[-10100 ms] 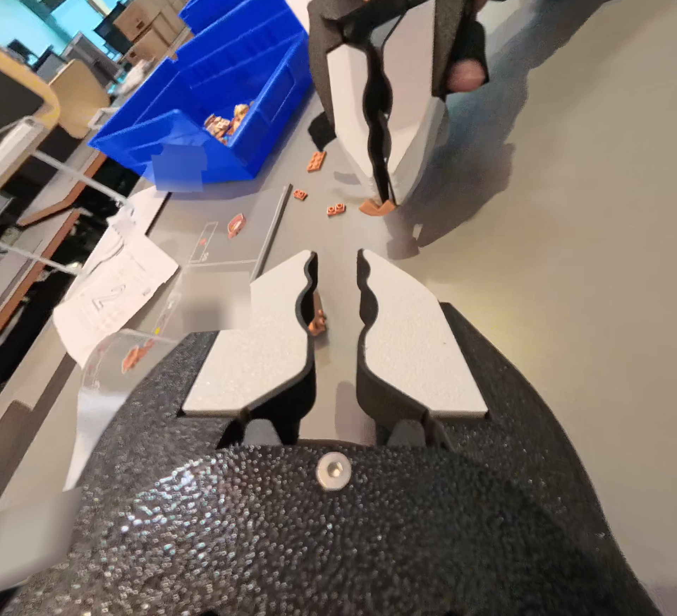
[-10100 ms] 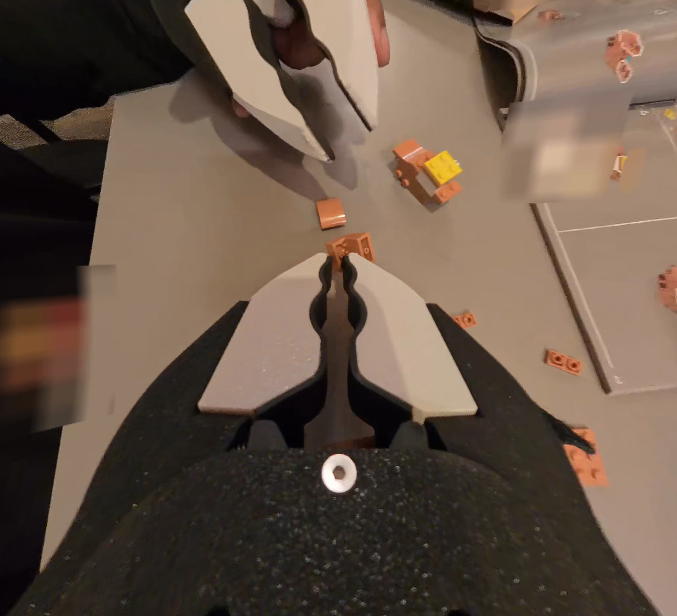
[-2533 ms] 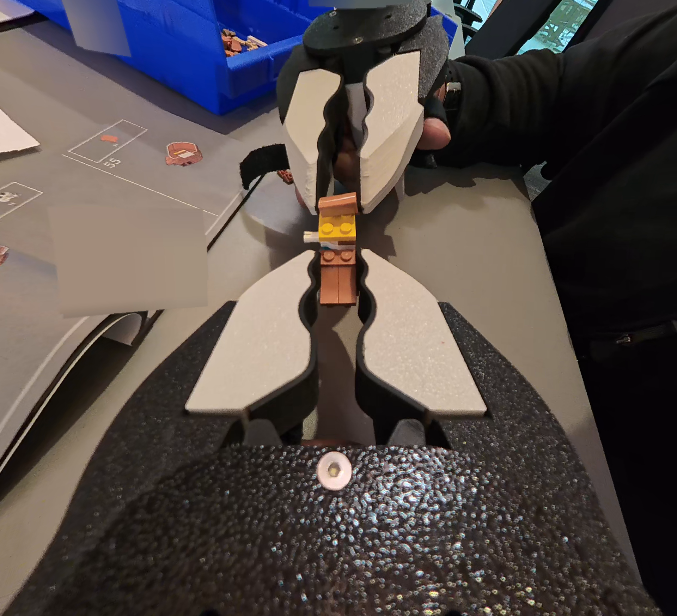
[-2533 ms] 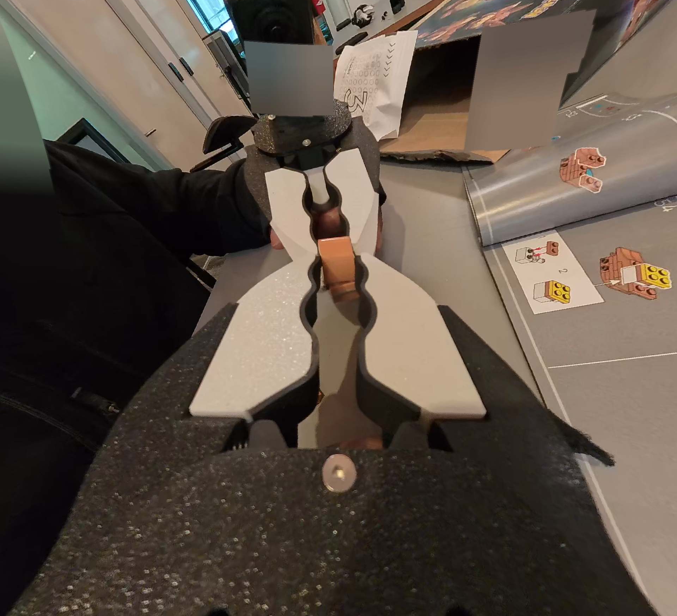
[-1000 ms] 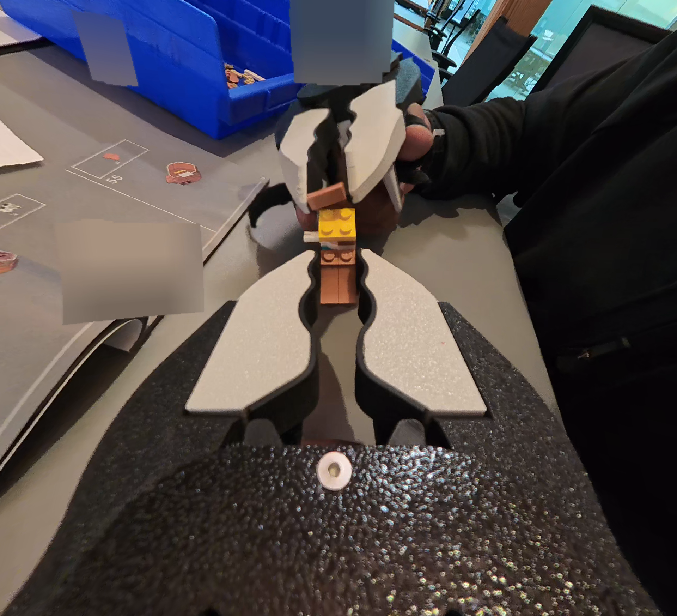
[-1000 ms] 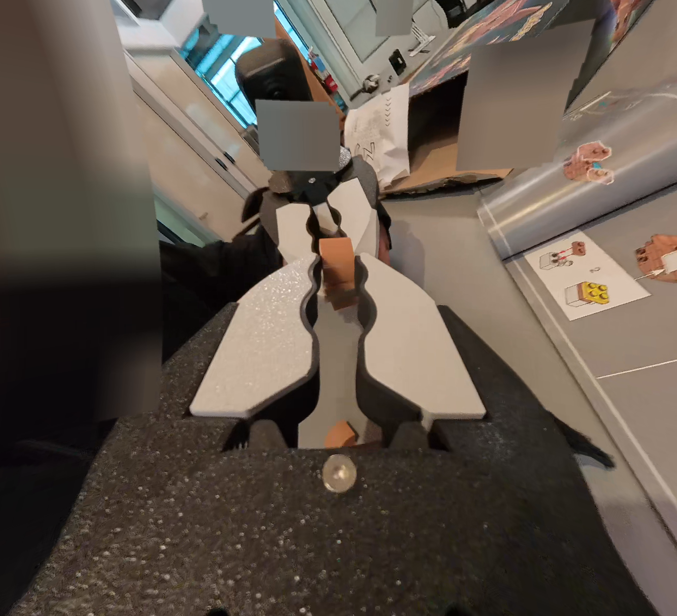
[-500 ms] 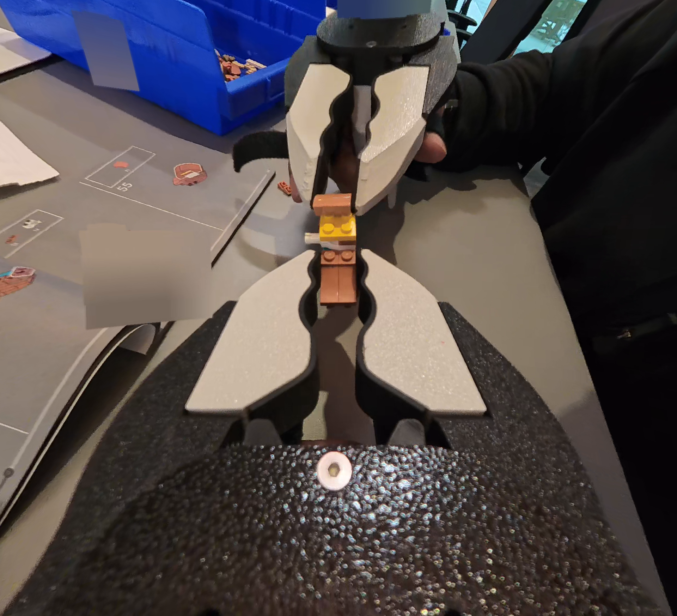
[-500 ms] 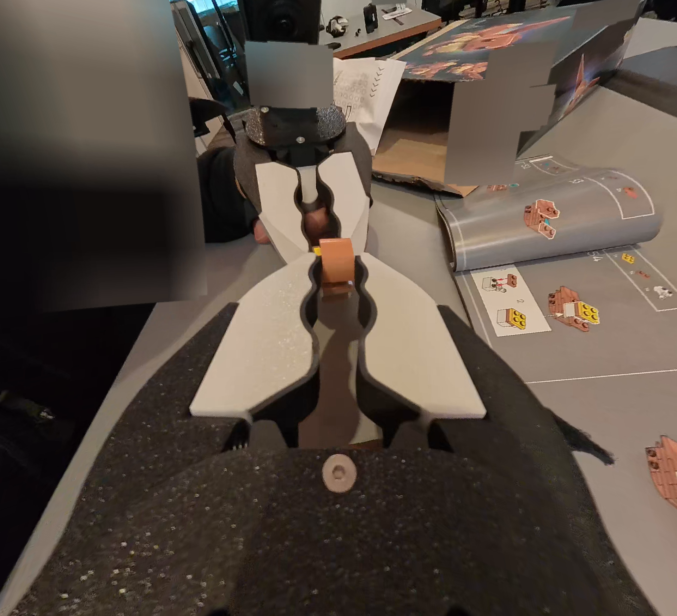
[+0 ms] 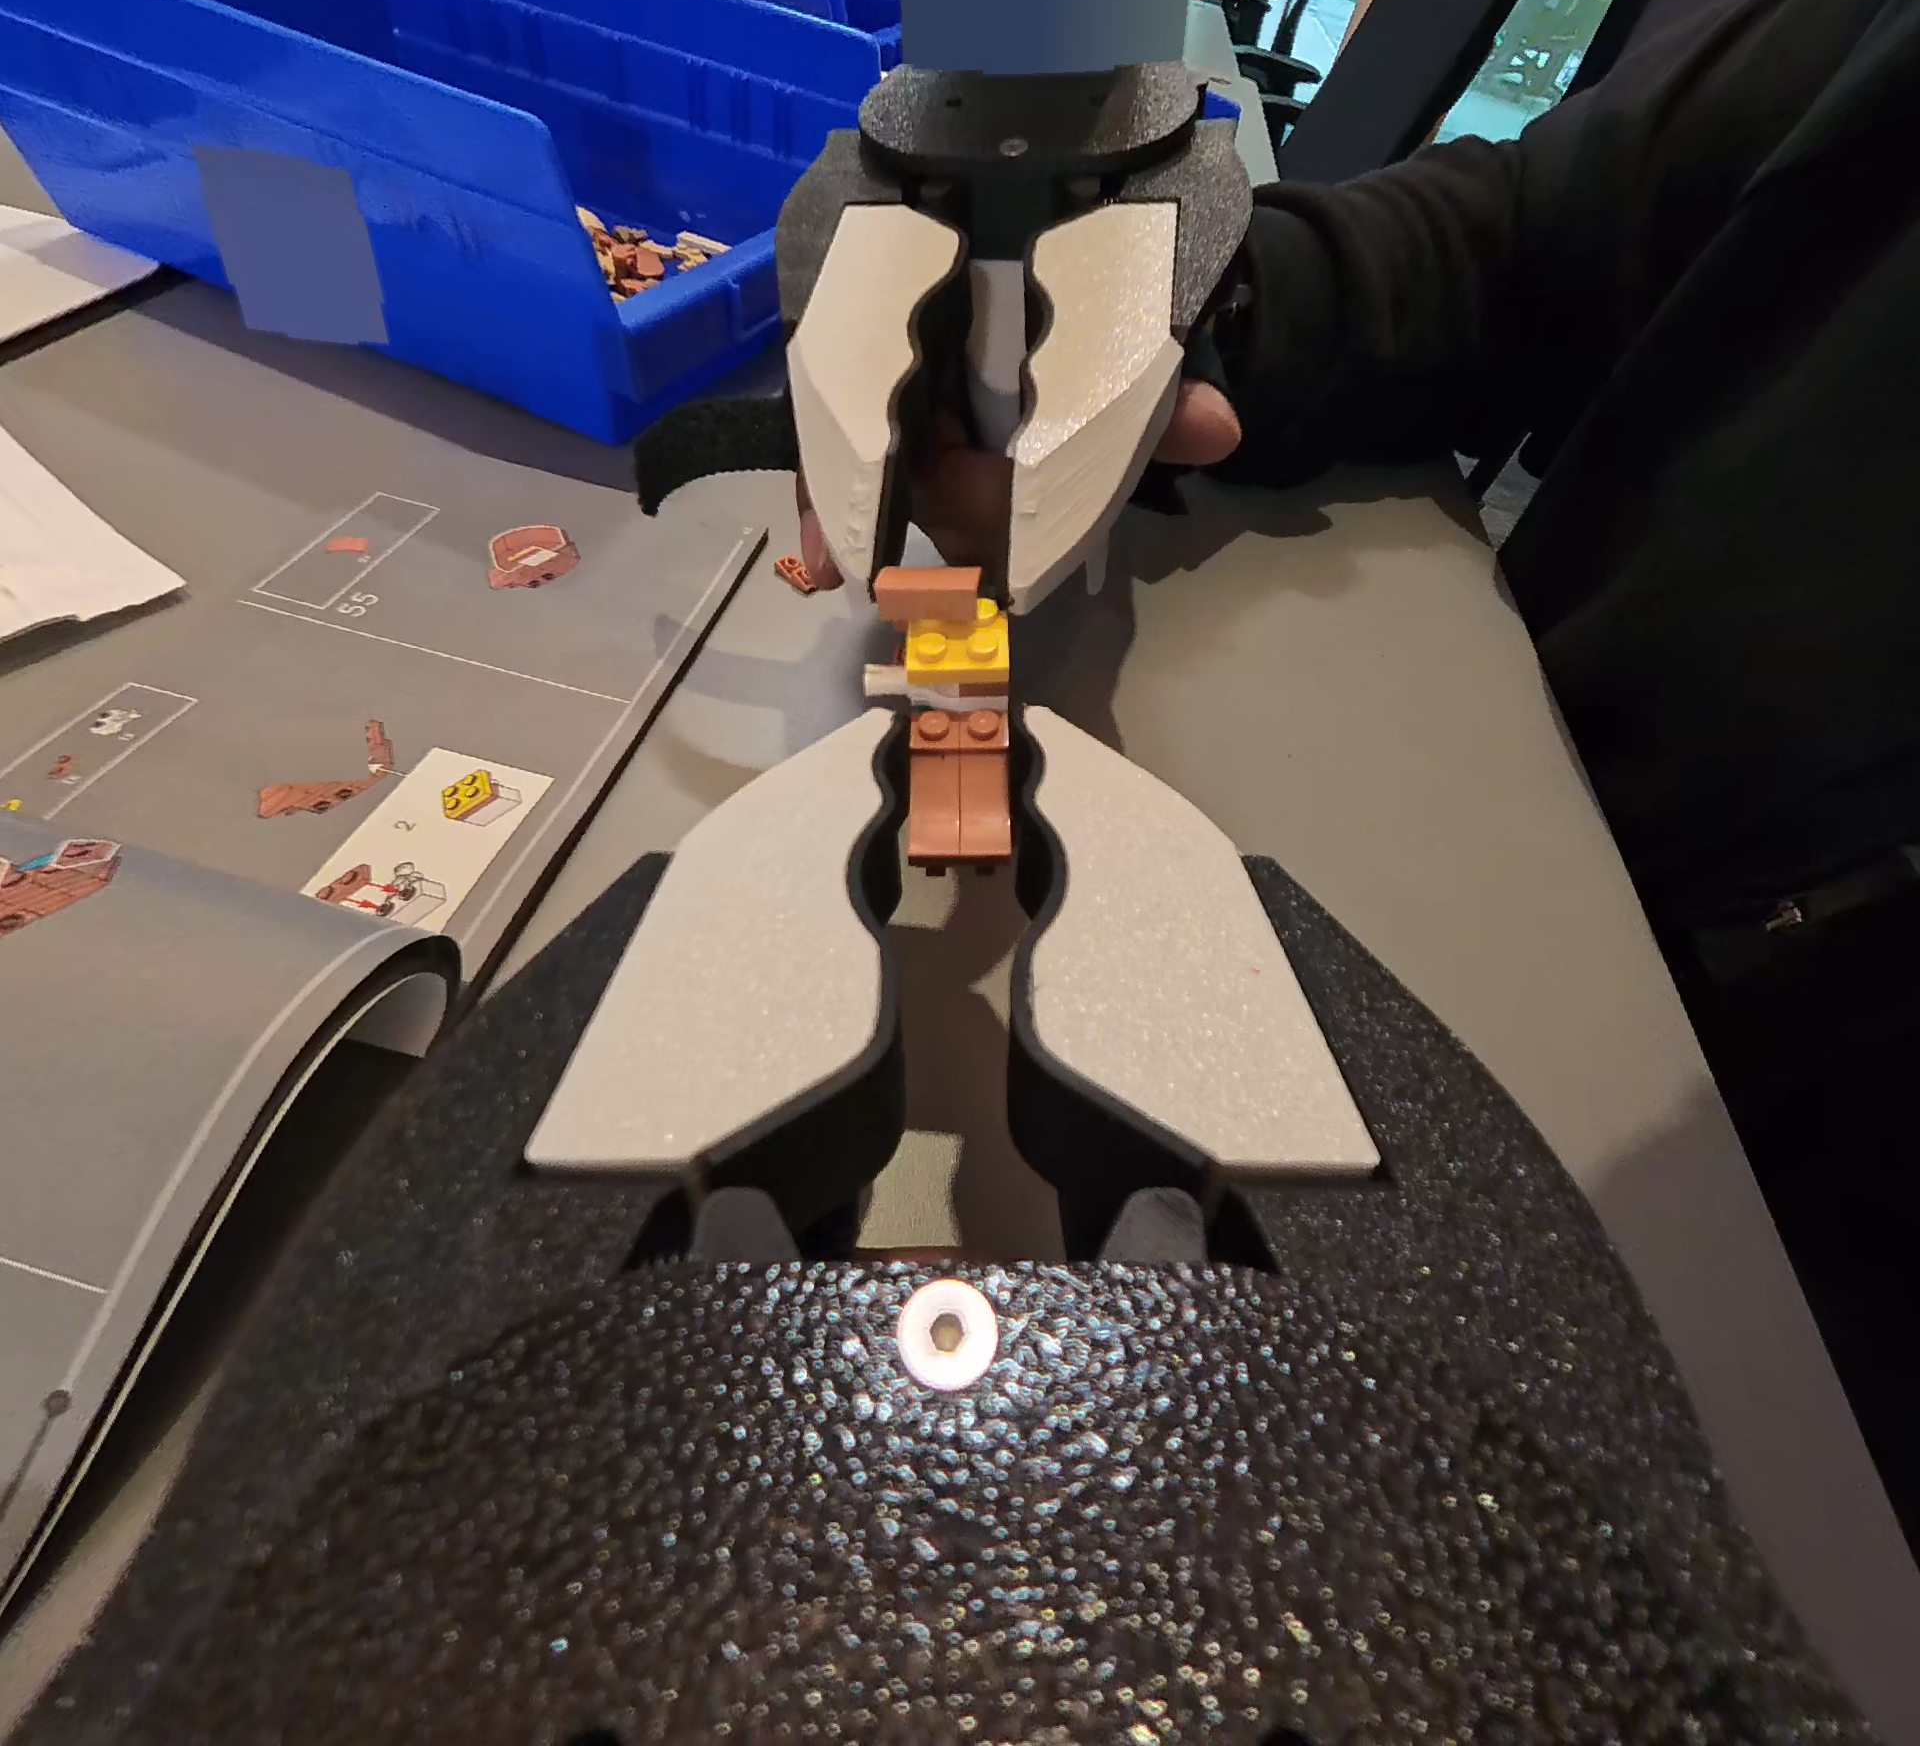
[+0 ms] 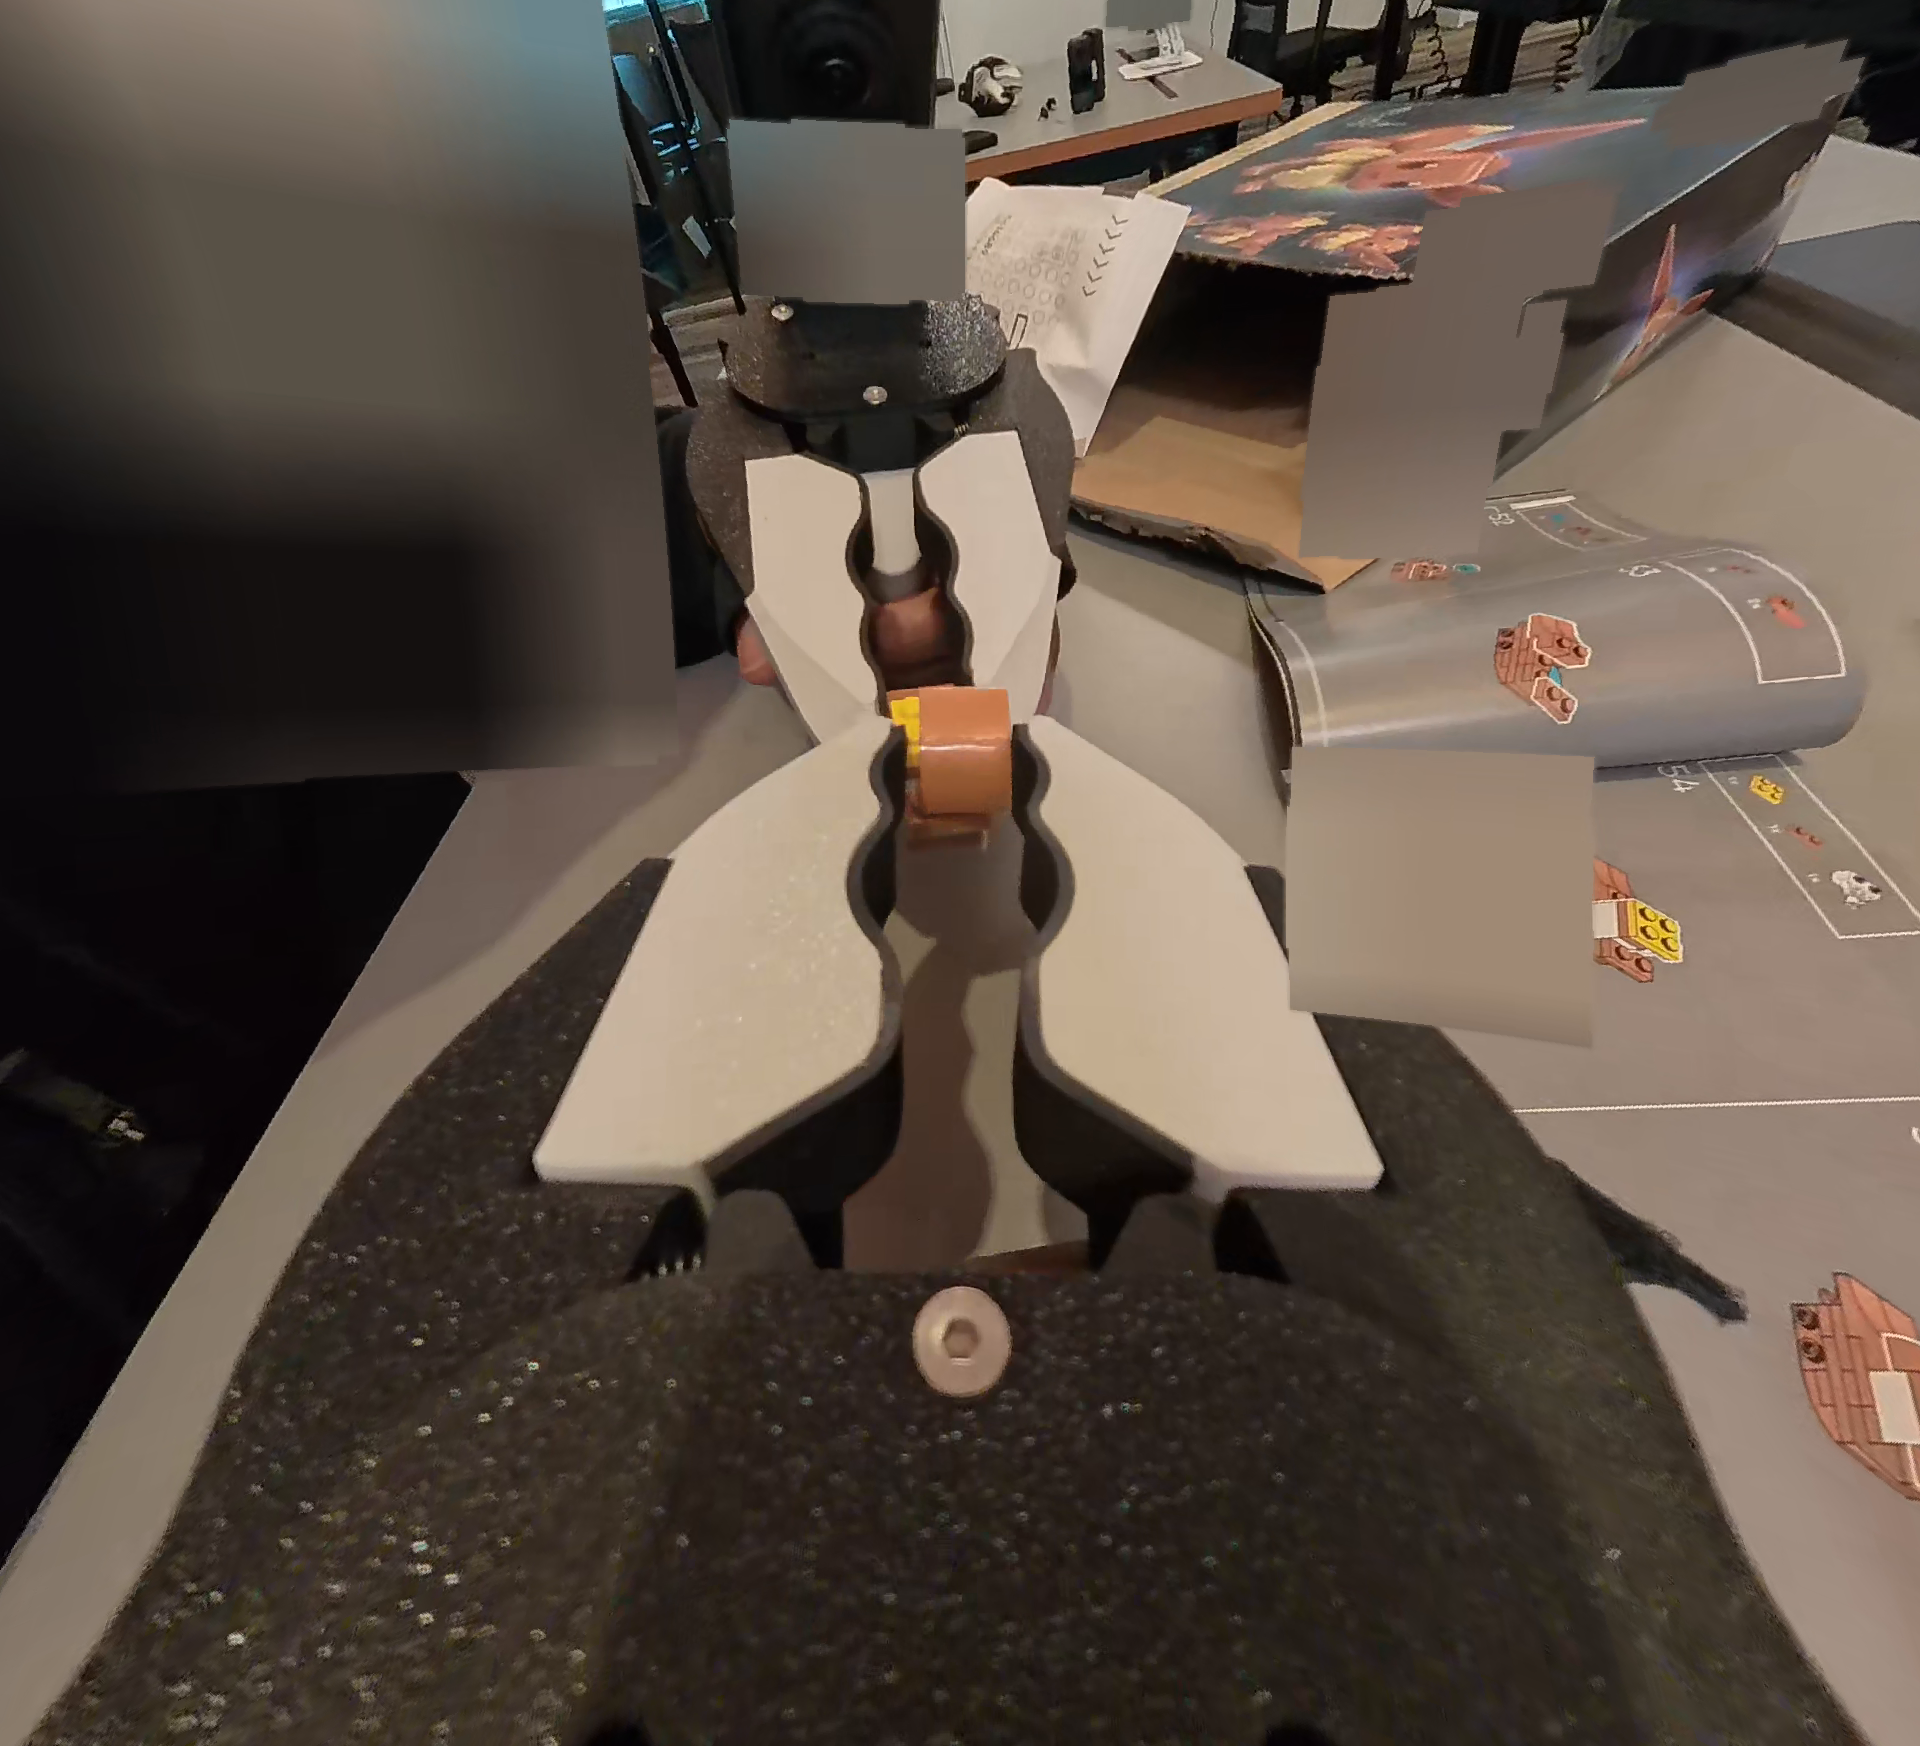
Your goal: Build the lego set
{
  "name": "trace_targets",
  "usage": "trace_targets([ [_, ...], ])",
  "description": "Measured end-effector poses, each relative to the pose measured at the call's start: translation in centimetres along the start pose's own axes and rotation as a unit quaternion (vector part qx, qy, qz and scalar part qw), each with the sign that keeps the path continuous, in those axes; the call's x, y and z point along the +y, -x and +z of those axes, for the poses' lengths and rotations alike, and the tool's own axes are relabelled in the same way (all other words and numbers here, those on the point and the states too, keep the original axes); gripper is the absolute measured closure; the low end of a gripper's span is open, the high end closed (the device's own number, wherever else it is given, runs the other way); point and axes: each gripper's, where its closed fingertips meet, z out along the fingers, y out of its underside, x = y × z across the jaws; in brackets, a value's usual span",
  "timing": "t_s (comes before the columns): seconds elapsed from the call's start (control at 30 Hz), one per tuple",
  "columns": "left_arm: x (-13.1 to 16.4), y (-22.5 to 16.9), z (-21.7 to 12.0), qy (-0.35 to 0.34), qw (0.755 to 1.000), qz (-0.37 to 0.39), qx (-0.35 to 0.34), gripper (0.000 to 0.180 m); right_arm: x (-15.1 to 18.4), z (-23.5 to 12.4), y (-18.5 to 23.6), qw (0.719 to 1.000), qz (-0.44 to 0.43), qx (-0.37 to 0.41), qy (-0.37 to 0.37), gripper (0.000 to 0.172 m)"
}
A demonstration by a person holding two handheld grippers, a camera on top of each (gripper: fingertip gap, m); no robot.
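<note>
Left hand-held gripper first, as we see it in its own wrist view: its two pale fingers are closed to a narrow gap on a small brick assembly, pressing on both sides of the brown base, which has two studs at its front. Ahead of the fingertips the assembly continues with a white piece poking out to the left and a yellow brick on top. Facing us from the far side is the right hand-held gripper, held by a hand in a dark sleeve; at its tips sits a brown curved brick that touches the far edge of the yellow brick. Both are raised above the grey surface. To the left lies an open instruction booklet, beyond it a row of blue bins, one with loose brown pieces, and a single small brown piece lies on the surface near the booklet's edge.

From the right wrist view, we find the right hand-held gripper closed narrowly around the brown curved brick (its rounded face turned toward us), with a sliver of yellow showing at the brick's left. Directly behind, the left hand-held gripper points back at us, fingertip to fingertip. On the surface to the right are the booklet's curled page and a torn cardboard box with white paper beside it.
</note>
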Motion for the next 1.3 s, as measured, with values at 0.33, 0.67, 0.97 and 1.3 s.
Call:
trace_targets([
  [0.33,-0.2,0.0,-0.1,-0.003,1.000,0.007,-0.001,0.163,-0.1,-0.1,0.6,1.000,0.003,-0.020,0.000,0.150],
  [0.67,0.0,-0.3,0.0,0.002,1.000,0.014,0.004,0.163,0.3,0.1,0.9,0.999,-0.030,-0.010,0.020,0.147],
  [0.97,-0.3,-0.6,-0.2,-0.009,1.000,0.002,0.021,0.163,-0.5,-0.5,1.0,0.996,-0.091,-0.001,0.001,0.128],
  [1.3,-0.5,-0.8,-0.5,-0.013,0.998,-0.045,0.045,0.164,0.3,-1.3,0.1,0.918,-0.382,0.092,0.055,0.119],
])
